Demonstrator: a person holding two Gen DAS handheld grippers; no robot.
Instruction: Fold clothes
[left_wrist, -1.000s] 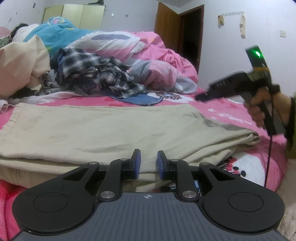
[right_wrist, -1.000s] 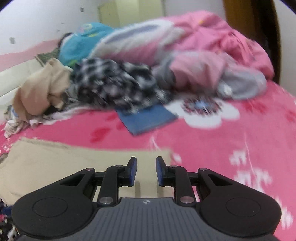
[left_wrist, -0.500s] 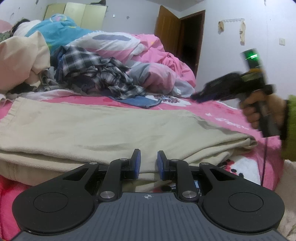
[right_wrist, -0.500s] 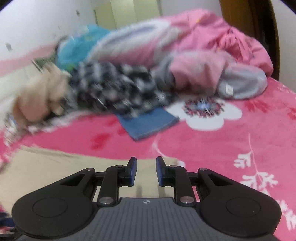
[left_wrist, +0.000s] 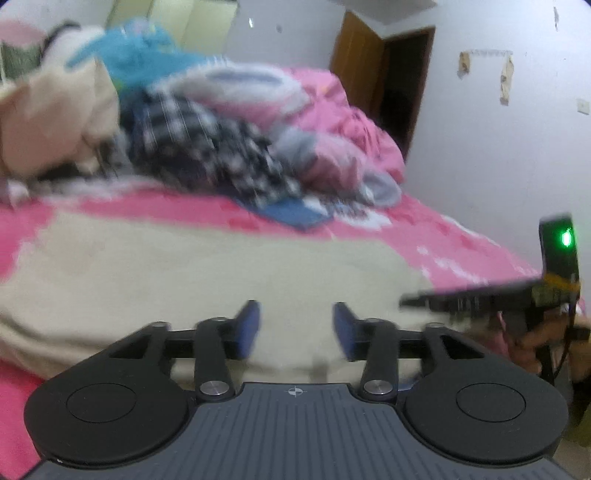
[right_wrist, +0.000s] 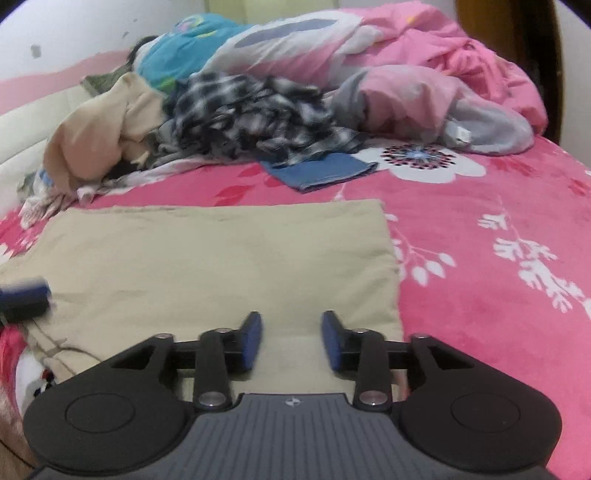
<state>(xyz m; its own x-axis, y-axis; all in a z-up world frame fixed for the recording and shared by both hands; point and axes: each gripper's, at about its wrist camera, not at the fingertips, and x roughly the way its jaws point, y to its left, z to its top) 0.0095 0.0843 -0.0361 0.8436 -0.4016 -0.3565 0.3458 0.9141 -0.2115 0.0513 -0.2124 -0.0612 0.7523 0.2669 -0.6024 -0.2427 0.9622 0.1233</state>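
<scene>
your left gripper (left_wrist: 296, 329) and right gripper (right_wrist: 291, 340) have just been opening, both spread, nothing between. beige trousers (right_wrist: 207, 258) lie flat on the pink floral bedspread (right_wrist: 480, 229). clothes pile (right_wrist: 236, 114) behind, white wall (left_wrist: 498, 147).

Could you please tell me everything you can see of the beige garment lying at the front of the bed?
The beige garment is a plain, matte woven piece, apparently cotton-like, folded into a flat, roughly rectangular stack with layered edges showing at its near left side. It lies on the pink floral bedspread, its right edge straight and its far edge faintly wrinkled. It sits apart from the pile of unfolded clothes behind it. Both grippers hover at its near edge with open jaws; neither grips it.
</scene>
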